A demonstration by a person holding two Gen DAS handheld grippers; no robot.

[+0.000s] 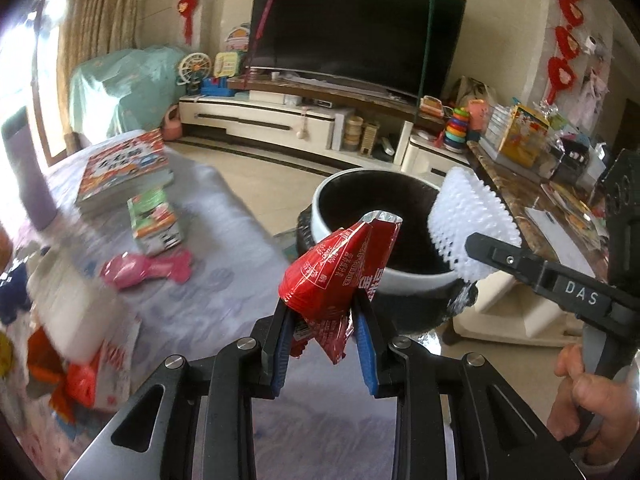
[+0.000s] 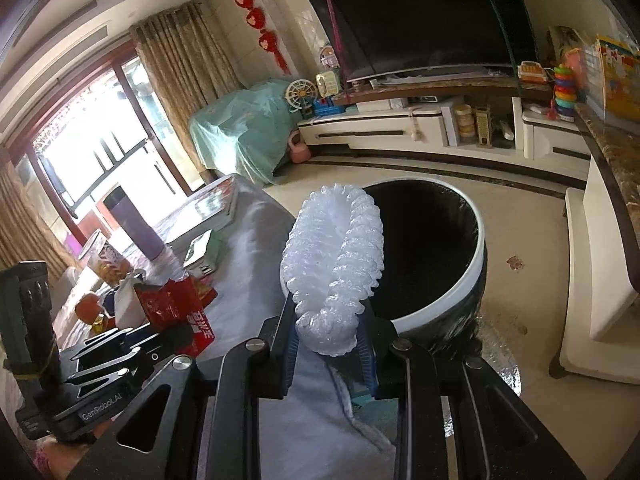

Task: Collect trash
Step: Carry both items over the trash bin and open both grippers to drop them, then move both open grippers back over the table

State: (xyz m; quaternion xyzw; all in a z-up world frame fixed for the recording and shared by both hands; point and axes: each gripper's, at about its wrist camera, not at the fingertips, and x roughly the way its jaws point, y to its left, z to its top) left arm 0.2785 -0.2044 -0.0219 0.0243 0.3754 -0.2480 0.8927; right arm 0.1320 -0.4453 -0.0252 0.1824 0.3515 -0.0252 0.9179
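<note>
My left gripper (image 1: 322,312) is shut on a crumpled red snack wrapper (image 1: 340,264), held above the table's edge just short of the trash bin (image 1: 384,280), a round white-rimmed bin with a black liner. My right gripper (image 2: 330,320) is shut on a piece of white foam netting (image 2: 334,264) that stands up in front of the same bin (image 2: 460,284). In the left wrist view the right gripper (image 1: 472,248) comes in from the right with the white netting (image 1: 472,220) over the bin's rim. In the right wrist view the left gripper (image 2: 160,336) carries the red wrapper (image 2: 176,308) at lower left.
The table (image 1: 224,248) under a pale cloth holds books (image 1: 124,168), a small green box (image 1: 154,220), a pink toy (image 1: 148,268), a white container (image 1: 76,300) and snack bags (image 1: 92,380). A purple tumbler (image 2: 134,224) stands further back. A TV cabinet (image 1: 280,120) and a side counter (image 1: 540,208) lie beyond.
</note>
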